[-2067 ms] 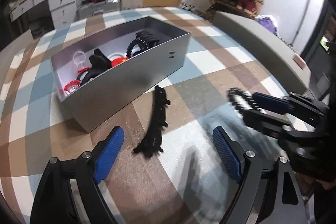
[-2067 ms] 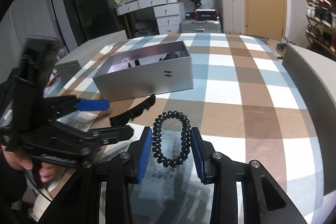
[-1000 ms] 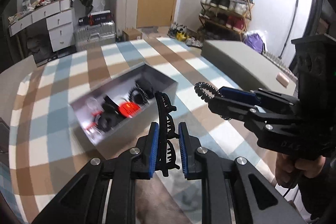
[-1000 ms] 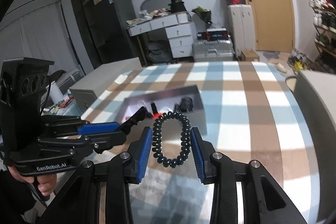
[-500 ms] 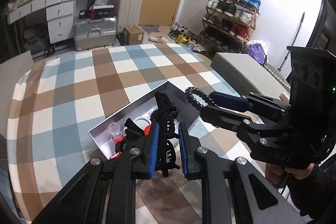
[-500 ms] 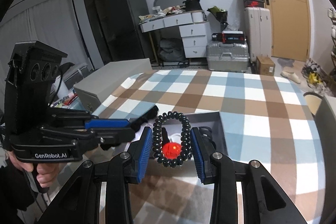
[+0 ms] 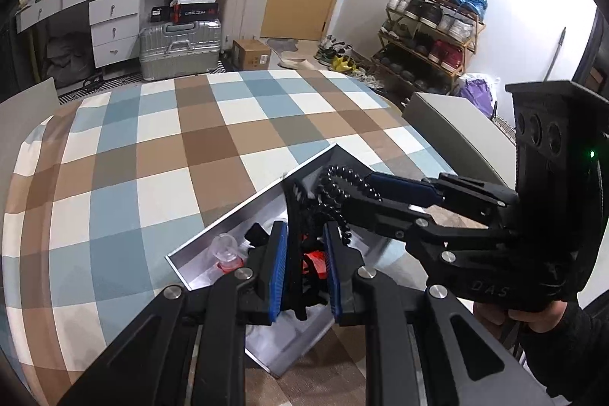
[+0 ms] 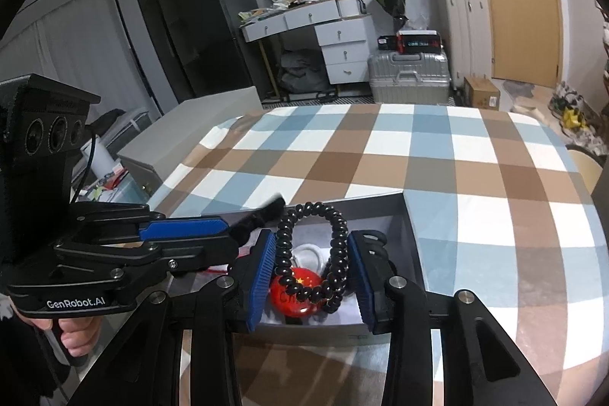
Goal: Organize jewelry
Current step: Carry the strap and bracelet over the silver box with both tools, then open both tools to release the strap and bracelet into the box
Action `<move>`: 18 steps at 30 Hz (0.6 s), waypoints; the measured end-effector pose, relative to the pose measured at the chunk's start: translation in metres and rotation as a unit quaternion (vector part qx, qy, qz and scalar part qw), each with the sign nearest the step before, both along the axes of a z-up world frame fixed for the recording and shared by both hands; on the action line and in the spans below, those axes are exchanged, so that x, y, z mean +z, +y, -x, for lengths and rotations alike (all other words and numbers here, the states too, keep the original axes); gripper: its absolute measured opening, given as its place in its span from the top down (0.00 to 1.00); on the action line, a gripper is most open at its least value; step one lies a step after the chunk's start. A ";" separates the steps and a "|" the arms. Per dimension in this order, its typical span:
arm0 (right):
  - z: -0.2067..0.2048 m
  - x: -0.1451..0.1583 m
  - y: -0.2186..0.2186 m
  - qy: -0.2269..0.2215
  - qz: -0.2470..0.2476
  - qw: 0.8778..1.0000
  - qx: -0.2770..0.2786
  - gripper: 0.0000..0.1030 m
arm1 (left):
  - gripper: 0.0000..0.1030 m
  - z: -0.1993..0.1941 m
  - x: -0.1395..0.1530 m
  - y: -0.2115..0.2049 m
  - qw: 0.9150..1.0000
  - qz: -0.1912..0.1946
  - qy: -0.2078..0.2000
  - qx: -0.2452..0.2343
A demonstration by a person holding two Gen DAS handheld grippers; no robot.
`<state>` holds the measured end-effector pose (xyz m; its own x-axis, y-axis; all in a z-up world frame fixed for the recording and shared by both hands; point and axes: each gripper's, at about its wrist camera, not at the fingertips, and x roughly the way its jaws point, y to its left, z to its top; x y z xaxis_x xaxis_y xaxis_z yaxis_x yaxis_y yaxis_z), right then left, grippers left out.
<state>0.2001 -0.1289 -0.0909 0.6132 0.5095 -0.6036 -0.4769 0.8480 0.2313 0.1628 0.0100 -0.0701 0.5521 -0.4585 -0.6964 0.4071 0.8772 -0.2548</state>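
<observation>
A silver open box (image 7: 243, 214) (image 8: 413, 250) sits on the checked tablecloth and holds several hair things, among them a red round badge (image 8: 300, 295) and a clear item with a red base (image 7: 227, 250). My left gripper (image 7: 304, 263) is shut on a black hair claw clip (image 7: 295, 212) and holds it over the box; the clip's tip shows in the right wrist view (image 8: 262, 214). My right gripper (image 8: 311, 271) is shut on a black spiral hair tie (image 8: 337, 253) above the box. The tie also shows in the left wrist view (image 7: 335, 185).
The table wears a brown, blue and white checked cloth (image 7: 160, 155). A grey bench (image 7: 453, 128) runs along the table's right side, another grey bench (image 8: 182, 136) along its left. Drawers, suitcases and a shoe rack (image 7: 430, 33) stand beyond.
Both grippers have moved forward and lower over the box, each still holding its item. The two grippers now stand closer together, the tie right by the clip.
</observation>
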 end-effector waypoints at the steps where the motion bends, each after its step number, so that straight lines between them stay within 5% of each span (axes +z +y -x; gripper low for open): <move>1: -0.001 -0.001 0.000 -0.002 -0.002 1.000 0.000 0.62 | 0.86 0.000 0.000 0.001 1.000 0.001 -0.001 0.002; 4: -0.002 -0.003 0.001 0.002 -0.005 1.000 0.003 0.59 | 0.85 -0.002 -0.001 0.004 1.000 0.004 0.003 0.012; 9: 0.003 -0.004 0.000 -0.011 -0.013 1.000 0.004 0.41 | 0.46 0.001 -0.001 0.012 0.999 0.012 0.005 0.034; 18: 0.022 0.012 -0.012 -0.037 -0.030 0.999 -0.020 0.35 | 0.44 0.019 0.009 0.019 0.997 -0.006 -0.026 0.069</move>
